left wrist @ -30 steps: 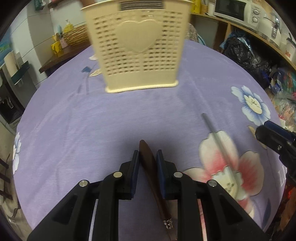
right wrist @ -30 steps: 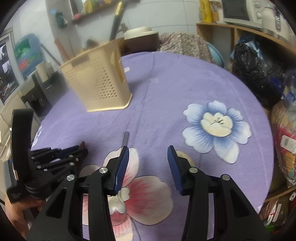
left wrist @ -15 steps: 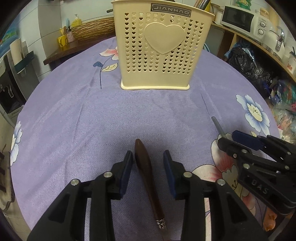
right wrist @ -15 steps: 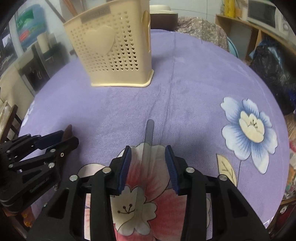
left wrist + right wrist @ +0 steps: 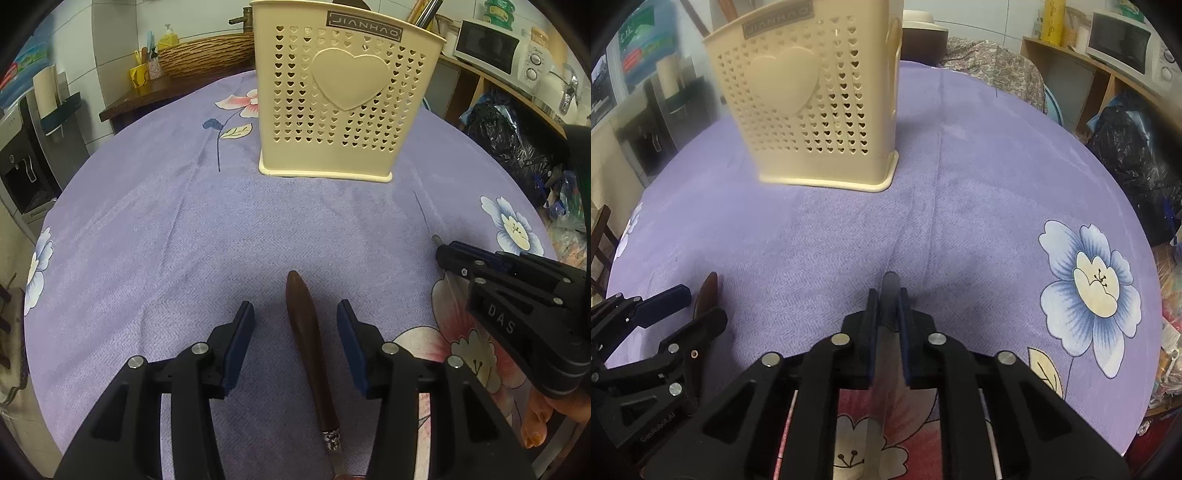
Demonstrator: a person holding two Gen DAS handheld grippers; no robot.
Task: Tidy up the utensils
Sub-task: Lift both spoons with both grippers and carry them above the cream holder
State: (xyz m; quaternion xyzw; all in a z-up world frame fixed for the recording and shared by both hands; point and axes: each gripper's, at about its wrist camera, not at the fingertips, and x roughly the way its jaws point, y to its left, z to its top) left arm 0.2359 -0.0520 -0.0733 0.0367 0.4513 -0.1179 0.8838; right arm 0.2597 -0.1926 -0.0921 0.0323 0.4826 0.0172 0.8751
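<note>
A brown wooden-handled utensil [image 5: 304, 332] lies flat on the purple cloth between the pads of my left gripper [image 5: 295, 310]. Its jaws are opening and neither pad touches the handle. To its right, my right gripper [image 5: 888, 299] is closing, and its pads press on the flat handle of a silver metal utensil [image 5: 889, 284] that lies on the cloth. The left wrist view shows that gripper [image 5: 454, 254] from the side, with the metal tip [image 5: 436, 239] poking out. A cream perforated utensil holder [image 5: 343, 103] with a heart on it stands upright farther back, with utensils in it.
The round table wears a purple floral cloth [image 5: 147, 221], and its edge curves close on both sides. Off the table are a woven basket [image 5: 207, 55] at the back left, a microwave [image 5: 487, 46] on a shelf and a black bag [image 5: 509, 140] at the right.
My left gripper has let go of the brown-handled utensil and its jaws have spread. My right gripper has moved over the metal utensil and shut on its handle.
</note>
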